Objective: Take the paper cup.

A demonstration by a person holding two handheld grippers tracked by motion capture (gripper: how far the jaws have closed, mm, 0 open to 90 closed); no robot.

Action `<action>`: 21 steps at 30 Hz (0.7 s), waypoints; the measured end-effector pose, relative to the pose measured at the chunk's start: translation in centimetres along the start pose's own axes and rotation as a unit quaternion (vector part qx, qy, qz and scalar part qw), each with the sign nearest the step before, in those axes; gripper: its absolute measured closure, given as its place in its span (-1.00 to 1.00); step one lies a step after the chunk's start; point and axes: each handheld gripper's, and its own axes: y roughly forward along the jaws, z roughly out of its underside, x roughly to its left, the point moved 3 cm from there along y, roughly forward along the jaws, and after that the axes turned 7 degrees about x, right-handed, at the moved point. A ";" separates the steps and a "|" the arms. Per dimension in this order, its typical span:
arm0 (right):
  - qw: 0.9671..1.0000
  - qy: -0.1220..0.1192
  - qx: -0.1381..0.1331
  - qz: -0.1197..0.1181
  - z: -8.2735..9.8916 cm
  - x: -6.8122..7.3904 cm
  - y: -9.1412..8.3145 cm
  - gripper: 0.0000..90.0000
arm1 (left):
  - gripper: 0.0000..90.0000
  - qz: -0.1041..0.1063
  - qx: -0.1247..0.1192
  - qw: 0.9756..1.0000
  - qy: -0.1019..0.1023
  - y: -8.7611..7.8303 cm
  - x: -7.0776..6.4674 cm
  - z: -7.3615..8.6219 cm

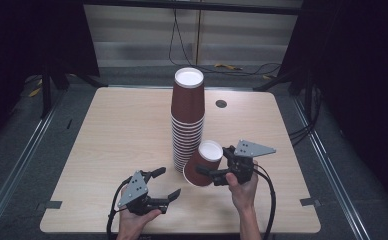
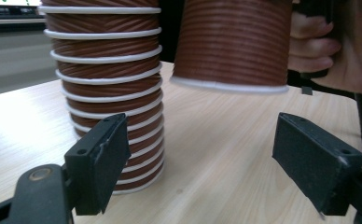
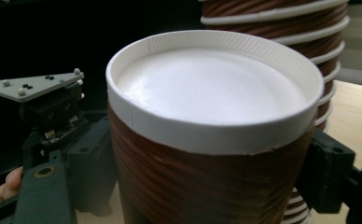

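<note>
Now — cup [image 1: 203, 163] upside down, axis tilted | right tool [image 1: 217, 167] clamps it | left tool [image 1: 168, 184] open, empty

Both grippers are black, each topped by a grey triangular plate [image 1: 253, 148] studded with dark screws. A black cable [image 1: 271, 200] trails from the right gripper [image 1: 216, 172], and the jaws carry flat black pads [image 2: 102, 161].
</note>
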 end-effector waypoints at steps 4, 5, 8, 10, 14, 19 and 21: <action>1.000 -0.003 0.004 -0.007 0.5 0.3 0.3 -0.55 | -0.63 0.004 0.006 1.000 0.005 0.4 -0.3 -0.1; 1.000 -0.004 0.005 -0.008 0.6 0.3 0.4 -0.55 | -0.65 0.004 0.007 1.000 0.007 0.5 -0.3 -0.1; 1.000 -0.006 0.010 -0.014 1.0 0.5 0.8 -0.55 | -0.65 0.009 0.007 1.000 0.008 0.6 -0.5 -0.2; 1.000 -0.004 0.011 -0.016 1.2 0.6 0.9 -0.55 | -0.65 0.015 0.011 1.000 0.010 0.8 -0.7 -0.2; 1.000 -0.001 0.011 -0.024 1.6 0.7 1.4 -0.55 | -0.65 0.029 0.013 0.999 0.008 1.0 -0.9 -0.2; 0.999 -0.008 0.022 -0.037 1.8 1.2 2.3 -0.55 | -0.65 0.030 0.016 0.999 0.009 1.2 -1.0 -0.2; 0.999 -0.008 0.021 -0.043 1.8 1.3 2.6 -0.55 | -0.65 0.035 0.014 0.999 0.009 1.4 -1.1 -0.1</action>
